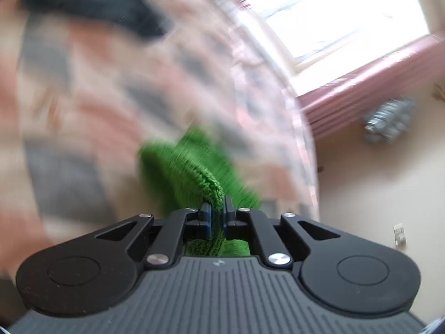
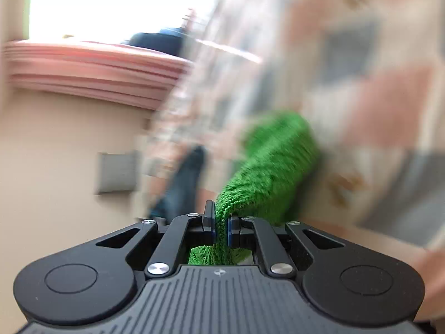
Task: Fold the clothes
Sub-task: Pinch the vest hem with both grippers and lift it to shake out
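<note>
A bright green knitted cloth (image 1: 183, 167) hangs between both grippers, lifted off the patchwork bedspread (image 1: 83, 111). My left gripper (image 1: 217, 208) is shut on one folded edge of it, the fabric pinched between the blue pads. In the right wrist view the same green cloth (image 2: 272, 167) stretches away toward the bedspread (image 2: 375, 97), and my right gripper (image 2: 221, 222) is shut on its near edge. Both views are smeared by motion.
A dark garment (image 1: 91, 2) lies on the bedspread at the far end. A dark trouser-like piece (image 2: 180, 183) hangs near the bed's side. A bright window (image 1: 333, 8) with a pink ribbed ledge (image 2: 83, 69) and cream wall (image 1: 375, 194) lie beyond.
</note>
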The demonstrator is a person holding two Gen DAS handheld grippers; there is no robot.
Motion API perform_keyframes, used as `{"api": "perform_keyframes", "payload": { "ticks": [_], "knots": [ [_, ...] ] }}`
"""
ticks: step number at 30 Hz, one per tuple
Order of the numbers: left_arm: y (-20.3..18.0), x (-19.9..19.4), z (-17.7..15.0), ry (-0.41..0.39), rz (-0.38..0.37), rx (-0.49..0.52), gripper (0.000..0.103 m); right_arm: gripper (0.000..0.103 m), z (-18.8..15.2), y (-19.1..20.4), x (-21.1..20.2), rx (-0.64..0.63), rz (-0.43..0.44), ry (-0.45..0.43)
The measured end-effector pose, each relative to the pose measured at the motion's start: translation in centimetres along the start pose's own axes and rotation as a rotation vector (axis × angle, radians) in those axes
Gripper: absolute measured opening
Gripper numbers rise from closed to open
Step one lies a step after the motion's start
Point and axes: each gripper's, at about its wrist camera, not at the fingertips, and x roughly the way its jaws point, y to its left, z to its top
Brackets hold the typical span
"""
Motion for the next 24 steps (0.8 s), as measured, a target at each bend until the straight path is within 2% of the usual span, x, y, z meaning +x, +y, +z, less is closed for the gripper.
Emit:
{"api": "perform_keyframes", "payload": {
  "ticks": [5, 9, 13, 19, 24],
  "knots": [
    [-8.1, -5.6, 7.2, -0.131, -0.121, 0.171, 0.004, 0.008, 3.1, 10.5, -2.7, -0.173, 0.156, -0.102],
    [-12.6, -7.9, 11.5, -0.196, -0.201, 0.244, 0.004, 0.008, 5.5, 17.4, -2.6, -0.287, 0.235, -0.195],
    [-14.3, -6.0, 16.4, -0.195, -0.242, 0.270, 0.004, 0.008, 9.0, 20.8, 0.5, -0.298, 0.195, -0.287],
    [-15.0, 0.3, 24.1, -0.164, -0.251, 0.329, 0.004, 0.008, 14.9, 23.2, 5.4, -0.278, 0.084, -0.390],
    [-16.1, 0.2, 26.3, -0.192, -0.293, 0.389, 0.004, 0.008, 16.1, 25.6, 5.3, -0.314, 0.109, -0.462]
  ]
}}
